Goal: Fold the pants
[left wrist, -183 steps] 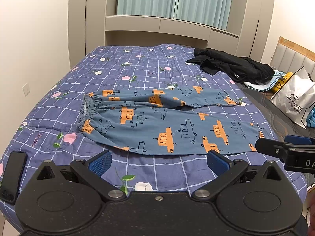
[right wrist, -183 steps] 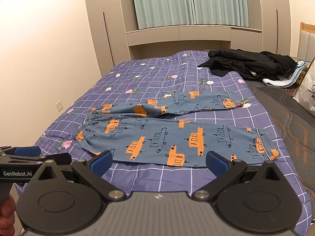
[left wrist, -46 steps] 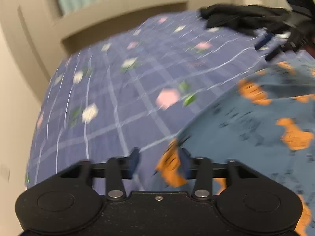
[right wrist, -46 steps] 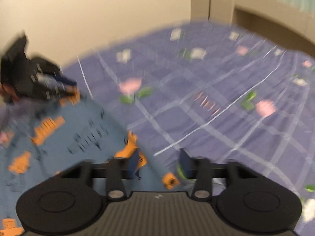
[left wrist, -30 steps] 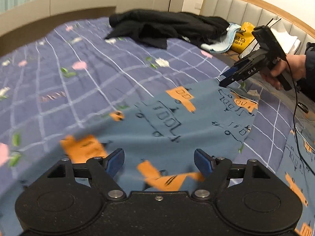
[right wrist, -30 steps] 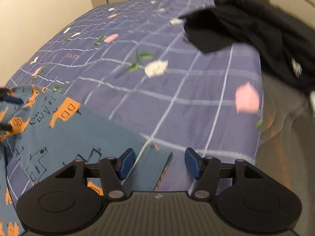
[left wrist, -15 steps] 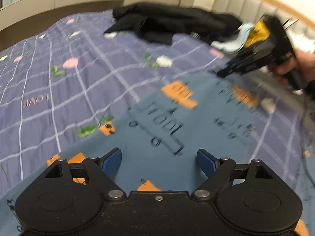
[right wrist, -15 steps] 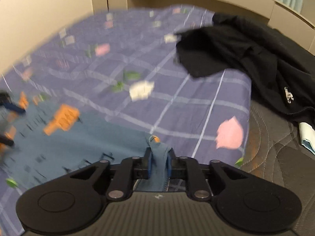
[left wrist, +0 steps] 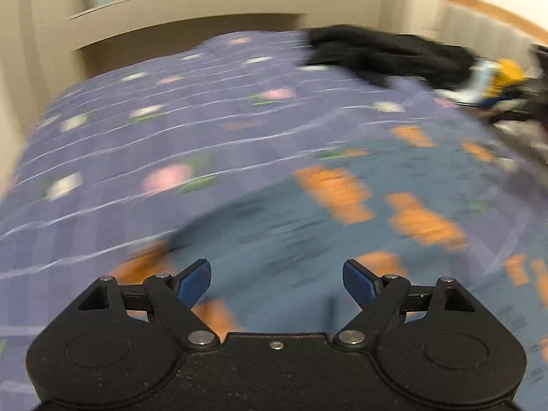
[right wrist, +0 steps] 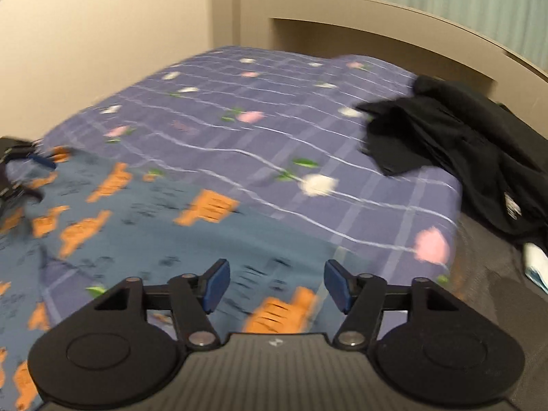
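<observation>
The blue pants with orange car prints lie spread on the purple checked bed cover. Both views are motion-blurred. My left gripper is open and empty, just above the pants near one end. My right gripper is open and empty over the other end of the pants, close to the cover's edge. The left gripper shows at the far left of the right wrist view; the right gripper shows blurred at the far right of the left wrist view.
A heap of black clothes lies on the bed beyond the pants; it also shows in the left wrist view. A dark grey mattress strip runs along the right. Beige cabinets and a wall stand behind the bed.
The right gripper was shut on a pant hem half a second ago; now it is open and the hem lies on the bed. The left gripper stays open and has swung left.
</observation>
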